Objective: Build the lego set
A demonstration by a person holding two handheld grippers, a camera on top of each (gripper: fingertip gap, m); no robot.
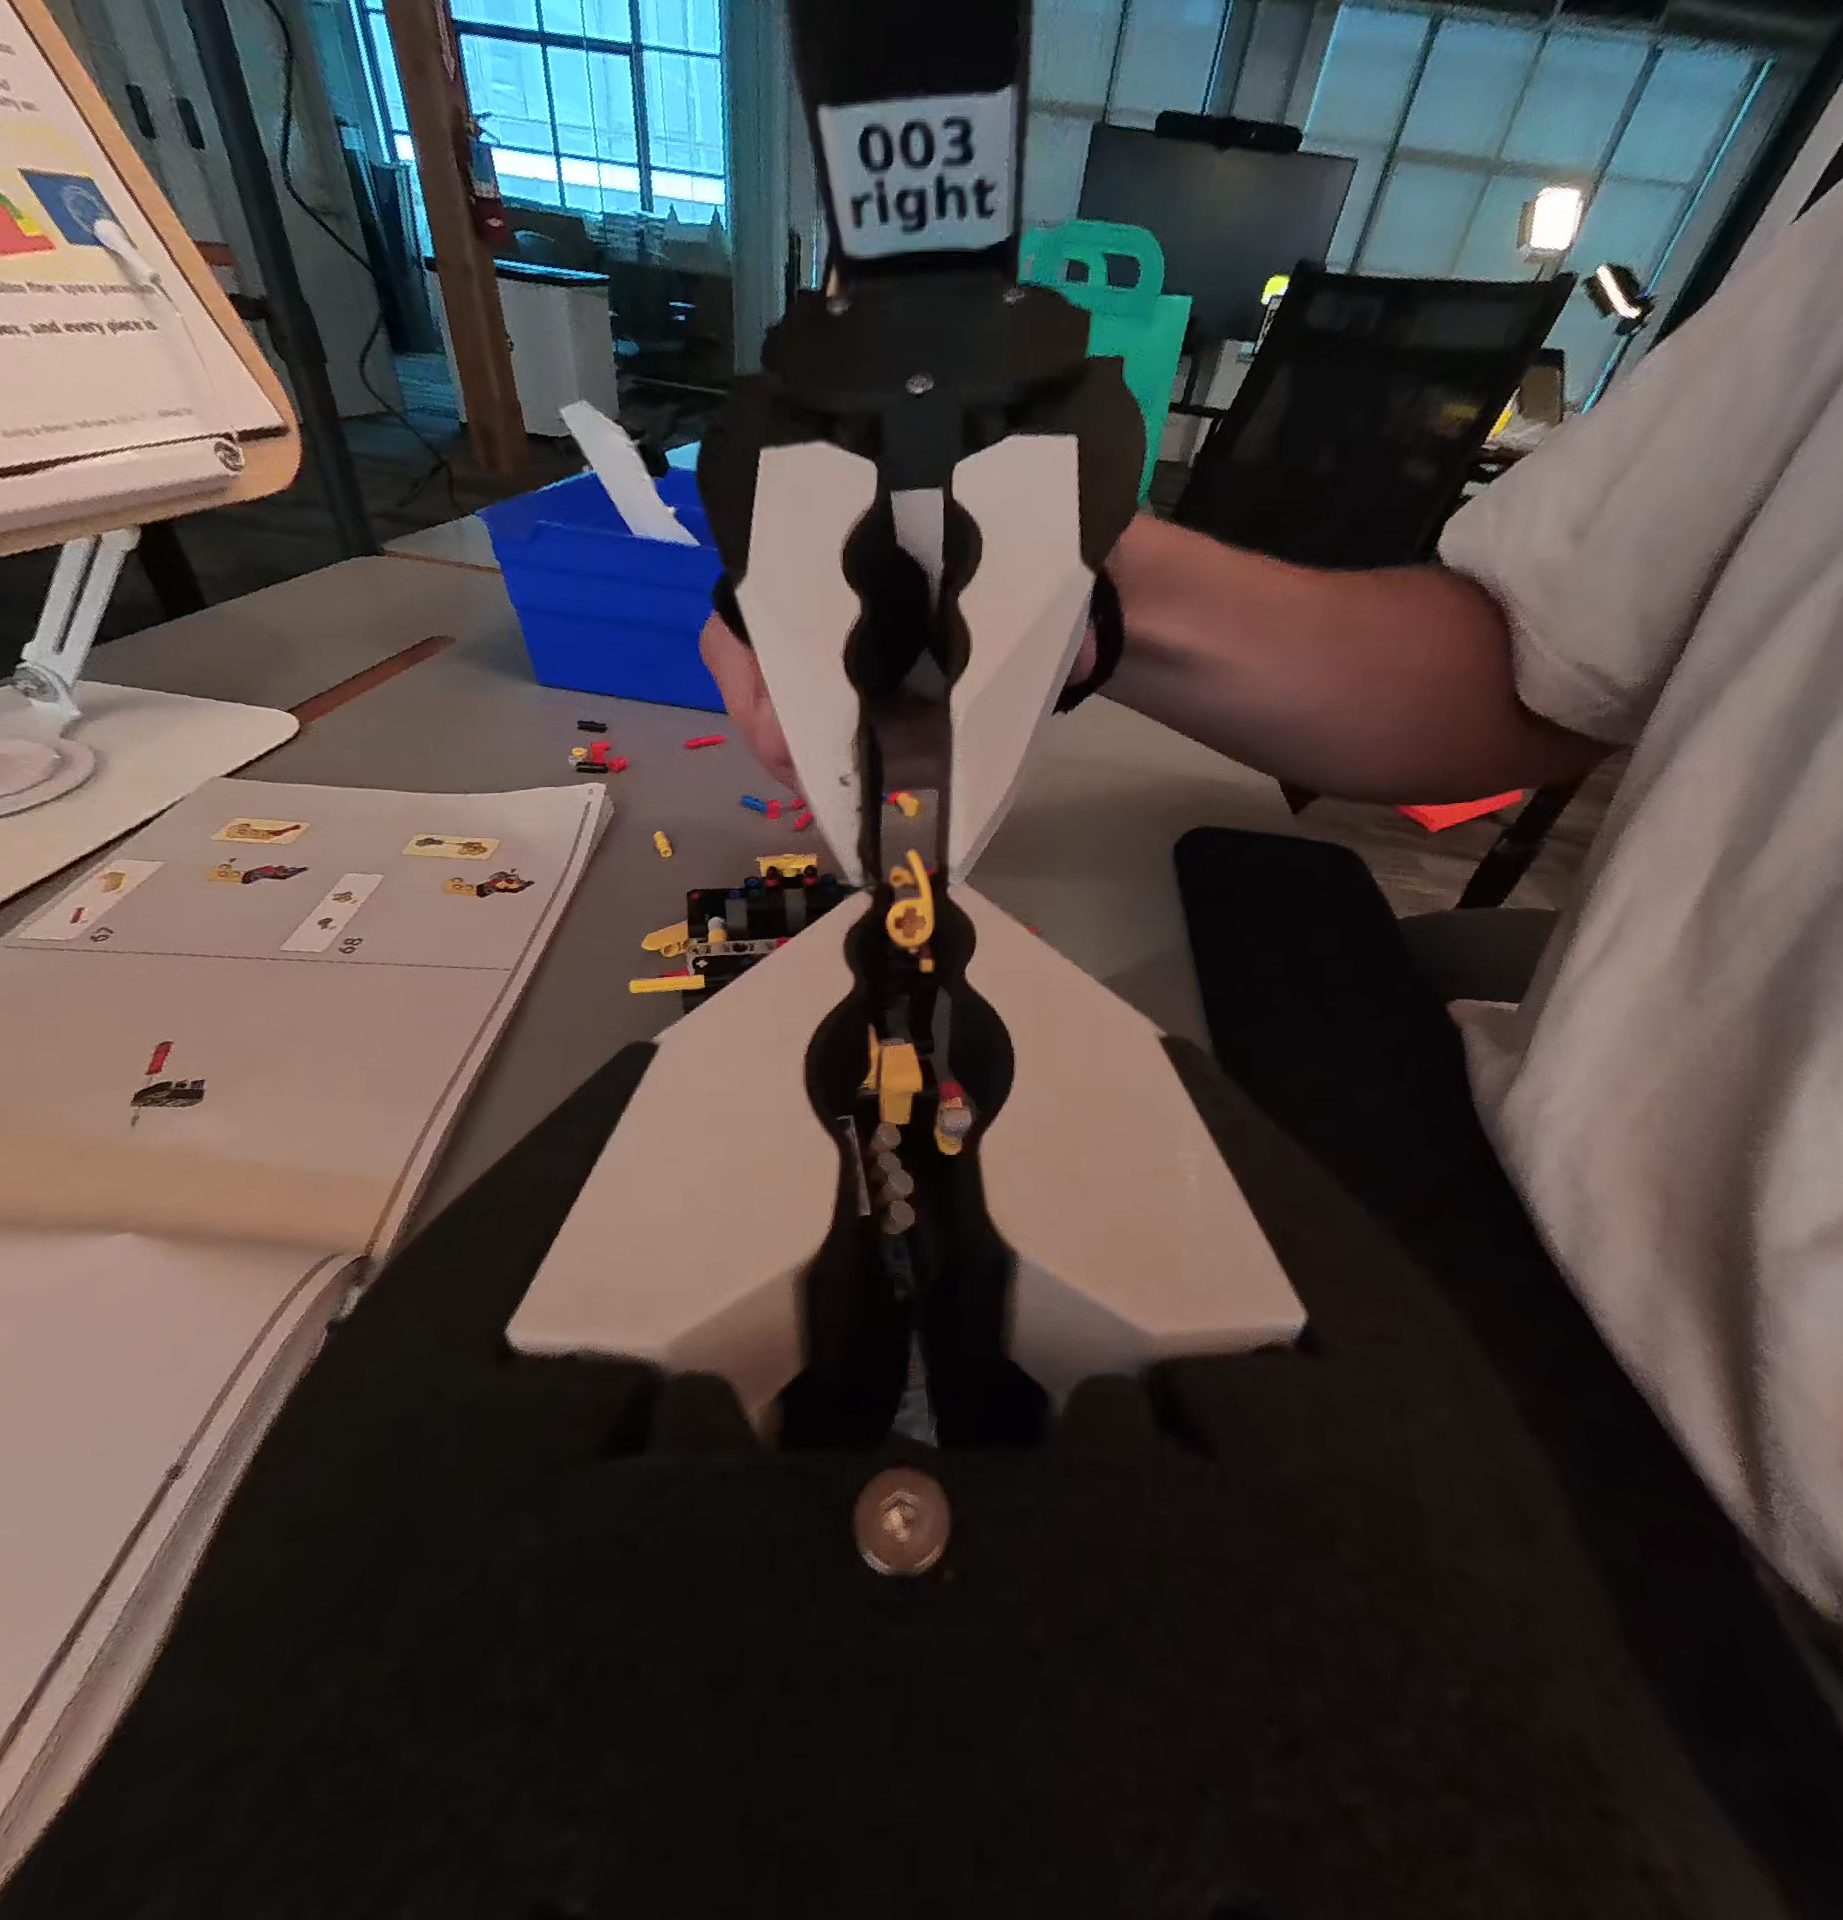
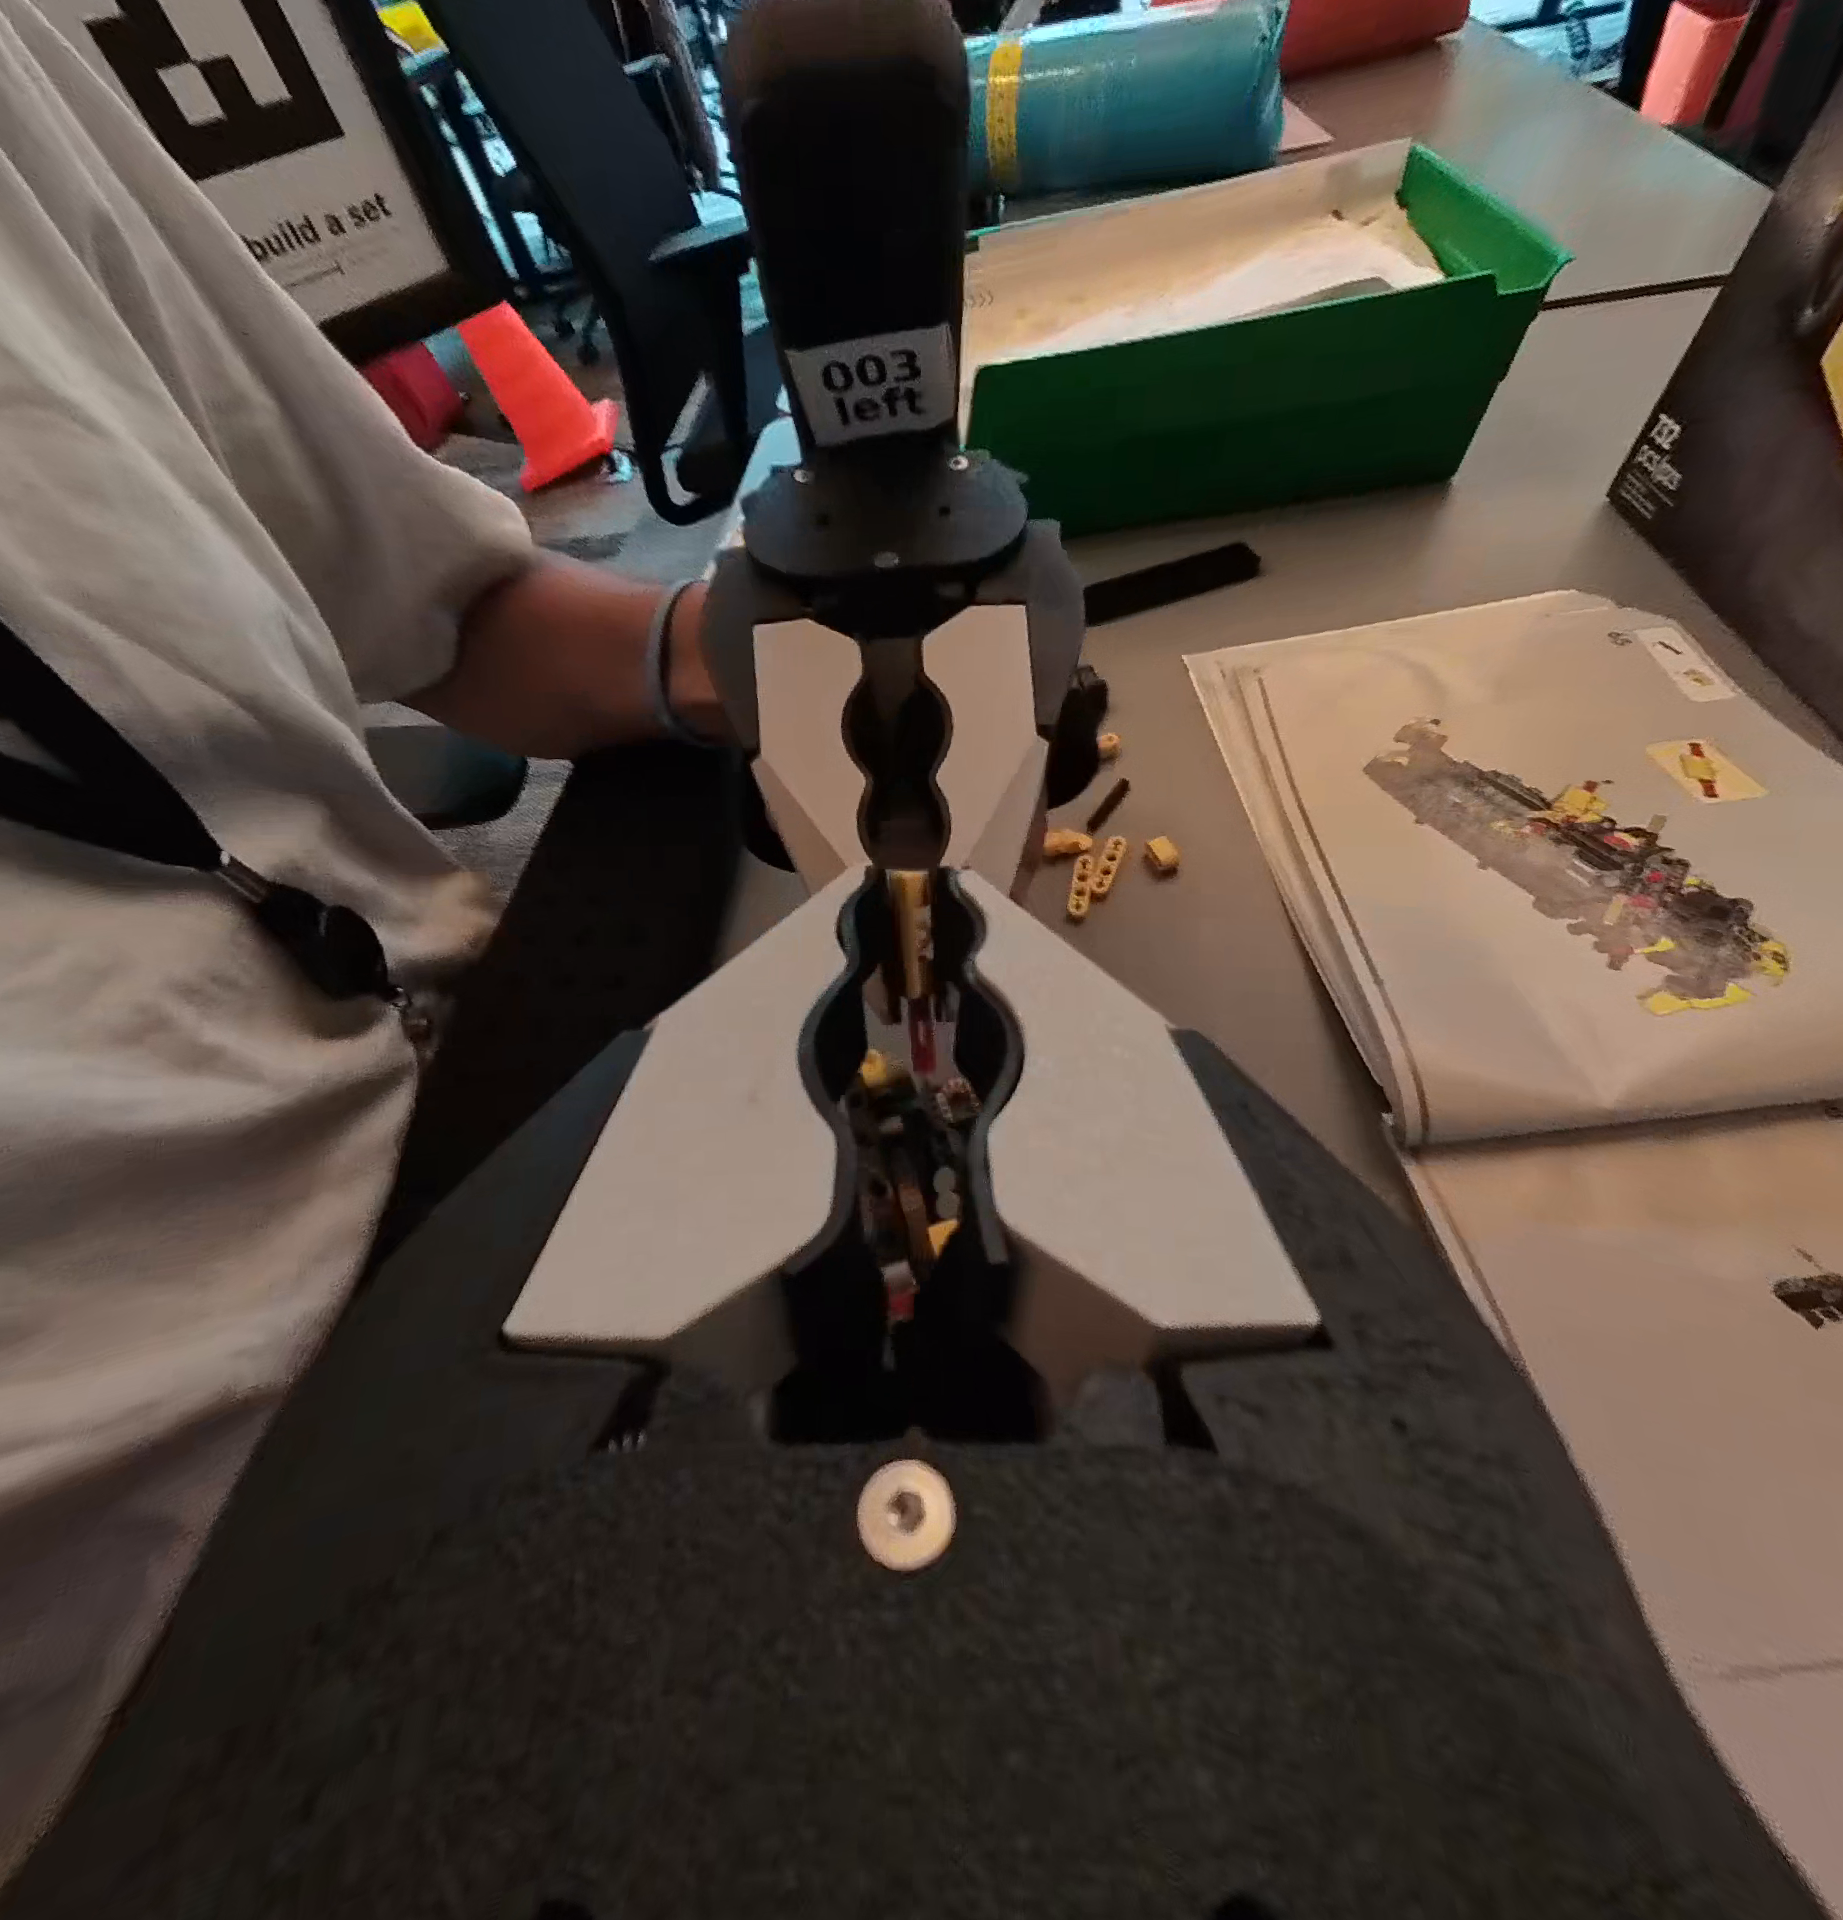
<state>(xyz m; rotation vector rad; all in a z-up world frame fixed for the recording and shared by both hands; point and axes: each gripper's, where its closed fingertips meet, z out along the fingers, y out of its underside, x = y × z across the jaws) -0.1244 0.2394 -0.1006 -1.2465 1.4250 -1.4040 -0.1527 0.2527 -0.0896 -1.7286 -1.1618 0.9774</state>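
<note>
My left gripper (image 1: pixel 875 891) and right gripper (image 2: pixel 904 871) point at each other, tip to tip, above the grey table (image 1: pixel 543 727). Both have their jaws closed. A narrow yellow, black and grey lego assembly (image 1: pixel 901 1081) sits in the gap between the left fingers, with a yellow cross-hole piece (image 1: pixel 912 916) at the tips. In the right wrist view a yellow beam (image 2: pixel 909 925) and more of a dark assembly (image 2: pixel 912 1153) lie between the right fingers. I cannot tell if it is one assembly or two. The right gripper (image 1: pixel 881 873) comes down from above in the left wrist view.
A black, partly built model (image 1: pixel 751 925) and loose pieces (image 1: pixel 605 753) lie on the table. An open instruction booklet (image 1: pixel 273 935) is at the left, a blue bin (image 1: pixel 605 592) behind. A green bin (image 2: pixel 1260 384), yellow pieces (image 2: pixel 1104 862) and the set box (image 2: pixel 1779 468) show at the right. My two grippers' fingertips are within a few centimetres of each other.
</note>
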